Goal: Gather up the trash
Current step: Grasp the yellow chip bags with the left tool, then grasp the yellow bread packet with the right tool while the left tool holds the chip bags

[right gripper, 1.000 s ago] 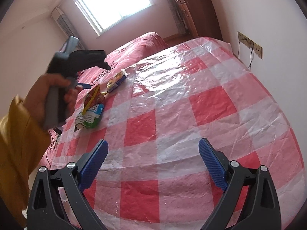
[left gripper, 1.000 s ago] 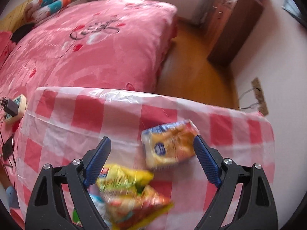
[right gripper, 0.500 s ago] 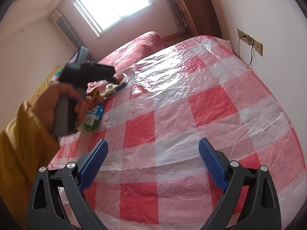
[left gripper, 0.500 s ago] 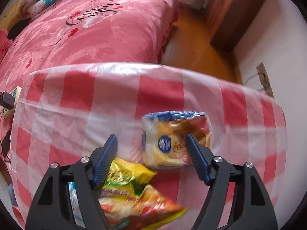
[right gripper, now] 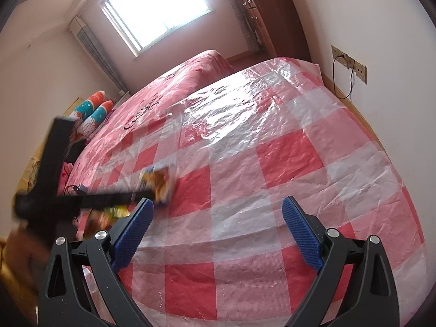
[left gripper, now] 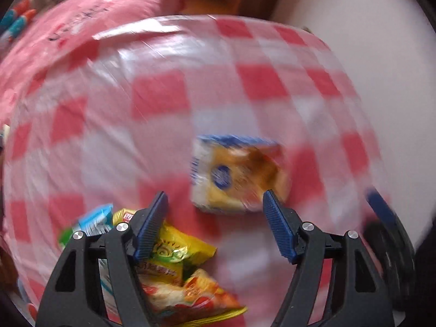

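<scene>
on the checked plastic cloth (right gripper: pixel 286 152) the orange wrapper (left gripper: pixel 239 174) and crumpled yellow packets (left gripper: pixel 174 267) lie uncollected; left gripper (left gripper: pixel 215 218) hovers released, right gripper (right gripper: pixel 218 223) too.

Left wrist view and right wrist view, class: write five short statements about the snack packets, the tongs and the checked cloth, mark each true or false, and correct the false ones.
1. The blue and yellow packet lies on the checked cloth. True.
2. The left tongs clamp that packet. False: it lies just beyond the open tips, untouched.
3. A heap of yellow packets lies beside the left tongs' left finger. True.
4. The right tongs hold a packet. False: they are open and empty over bare cloth.
5. The cloth is plain blue. False: it is red and white.
</scene>
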Tool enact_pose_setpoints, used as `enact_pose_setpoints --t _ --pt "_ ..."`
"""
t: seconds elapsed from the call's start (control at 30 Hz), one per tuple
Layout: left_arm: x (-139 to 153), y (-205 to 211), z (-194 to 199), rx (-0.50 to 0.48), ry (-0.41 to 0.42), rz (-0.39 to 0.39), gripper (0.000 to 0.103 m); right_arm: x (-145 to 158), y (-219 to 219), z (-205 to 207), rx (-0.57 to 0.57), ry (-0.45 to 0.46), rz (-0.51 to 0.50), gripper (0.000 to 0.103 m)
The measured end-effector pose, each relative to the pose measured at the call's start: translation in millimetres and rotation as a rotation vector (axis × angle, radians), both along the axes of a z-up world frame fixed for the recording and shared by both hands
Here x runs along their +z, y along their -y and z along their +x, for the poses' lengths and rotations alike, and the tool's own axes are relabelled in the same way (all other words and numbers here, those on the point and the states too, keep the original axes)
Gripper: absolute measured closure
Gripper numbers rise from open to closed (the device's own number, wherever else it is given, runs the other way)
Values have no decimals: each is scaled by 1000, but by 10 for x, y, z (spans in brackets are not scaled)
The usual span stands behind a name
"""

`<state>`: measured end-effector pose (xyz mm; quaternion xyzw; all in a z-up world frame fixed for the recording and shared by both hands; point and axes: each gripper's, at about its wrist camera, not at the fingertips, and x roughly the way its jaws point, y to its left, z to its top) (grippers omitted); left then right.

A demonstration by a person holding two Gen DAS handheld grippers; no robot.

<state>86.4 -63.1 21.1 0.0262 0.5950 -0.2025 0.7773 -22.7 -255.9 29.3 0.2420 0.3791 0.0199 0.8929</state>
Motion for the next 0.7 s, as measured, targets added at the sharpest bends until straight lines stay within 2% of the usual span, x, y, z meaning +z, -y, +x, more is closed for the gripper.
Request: enact_pose_setpoints --t 0.07,0.13,0.23,0.33,0.43,0.5,0.7 --pt "62 -76 -199 -7 -28 -59 31 5 -34 8 20 2 -13 9" --pt "218 -195 -386 -2 25 -77 31 -1 -88 37 57 -3 -25 9" --pt "522 -492 -639 68 128 -101 31 -18 -167 88 90 -14 -38 9" --pt "710 -820 -822 167 231 -60 30 -13 -258 148 114 -16 -61 9" --pt "664 -1095 -908 268 226 -64 30 13 -350 236 129 -23 -83 9" --pt "595 -1136 -948 289 215 -64 30 50 -429 292 143 -26 -95 9" --pt "397 -739 -1079 165 244 -28 30 124 -526 368 176 -57 -93 9"
